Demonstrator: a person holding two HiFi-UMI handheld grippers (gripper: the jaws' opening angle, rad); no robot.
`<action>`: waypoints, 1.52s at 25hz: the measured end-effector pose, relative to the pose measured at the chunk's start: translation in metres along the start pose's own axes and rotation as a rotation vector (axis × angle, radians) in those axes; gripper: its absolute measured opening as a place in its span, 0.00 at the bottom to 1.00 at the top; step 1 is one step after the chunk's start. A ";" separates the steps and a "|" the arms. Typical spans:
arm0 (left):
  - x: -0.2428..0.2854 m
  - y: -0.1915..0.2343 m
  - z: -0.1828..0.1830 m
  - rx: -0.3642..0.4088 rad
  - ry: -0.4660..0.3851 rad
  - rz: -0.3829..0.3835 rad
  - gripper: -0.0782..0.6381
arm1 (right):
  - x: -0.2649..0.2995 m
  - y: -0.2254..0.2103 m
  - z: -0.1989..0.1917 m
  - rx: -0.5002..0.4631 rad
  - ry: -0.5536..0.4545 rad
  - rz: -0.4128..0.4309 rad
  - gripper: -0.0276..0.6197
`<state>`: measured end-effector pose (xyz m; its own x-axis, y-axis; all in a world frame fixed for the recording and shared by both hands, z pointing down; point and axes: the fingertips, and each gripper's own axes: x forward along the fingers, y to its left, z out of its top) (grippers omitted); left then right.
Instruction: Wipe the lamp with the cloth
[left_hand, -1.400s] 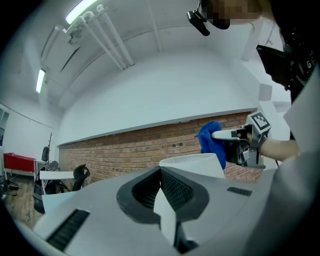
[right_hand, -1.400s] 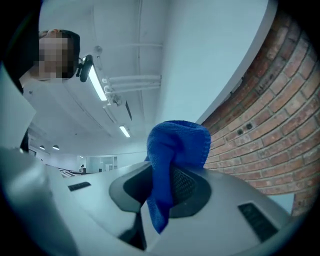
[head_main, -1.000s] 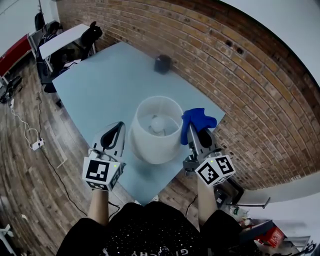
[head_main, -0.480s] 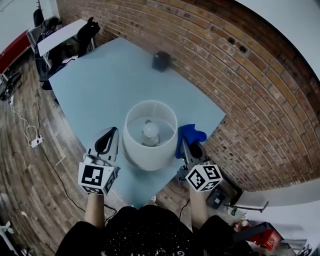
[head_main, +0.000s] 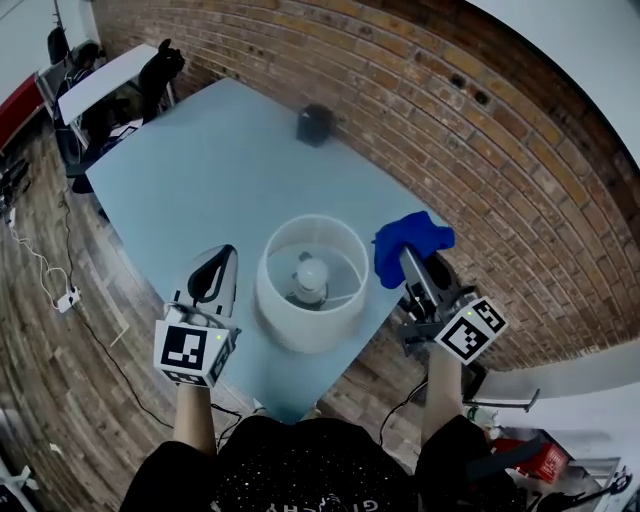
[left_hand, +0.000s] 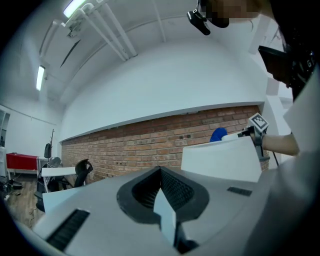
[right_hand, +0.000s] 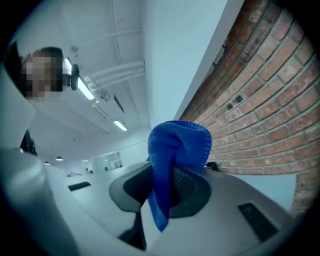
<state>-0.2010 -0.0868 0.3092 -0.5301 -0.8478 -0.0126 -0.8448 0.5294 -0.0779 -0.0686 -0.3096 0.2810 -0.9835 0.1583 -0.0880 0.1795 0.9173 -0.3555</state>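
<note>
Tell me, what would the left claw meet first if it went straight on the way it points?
Probably nothing near: the left claw points past the lamp shade, which stands to its right, toward the brick wall beyond the table. Depth is unclear.

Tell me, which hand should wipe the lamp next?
Probably the right. The right gripper pinches the blue cloth, just beside the lamp shade. The left gripper is shut on nothing, so it has nothing to wipe with.
</note>
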 end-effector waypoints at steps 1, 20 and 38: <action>0.004 0.004 0.008 -0.001 -0.015 -0.011 0.12 | 0.008 0.005 0.014 0.023 -0.008 0.046 0.16; 0.074 0.020 -0.011 -0.022 0.046 -0.150 0.12 | 0.085 -0.002 -0.044 0.257 0.308 0.324 0.16; 0.102 0.024 -0.041 -0.020 0.110 -0.160 0.12 | 0.101 -0.064 -0.101 0.286 0.431 0.289 0.16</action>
<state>-0.2778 -0.1590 0.3469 -0.3928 -0.9133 0.1075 -0.9196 0.3896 -0.0506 -0.1816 -0.3158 0.3886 -0.8040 0.5764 0.1461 0.3824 0.6892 -0.6154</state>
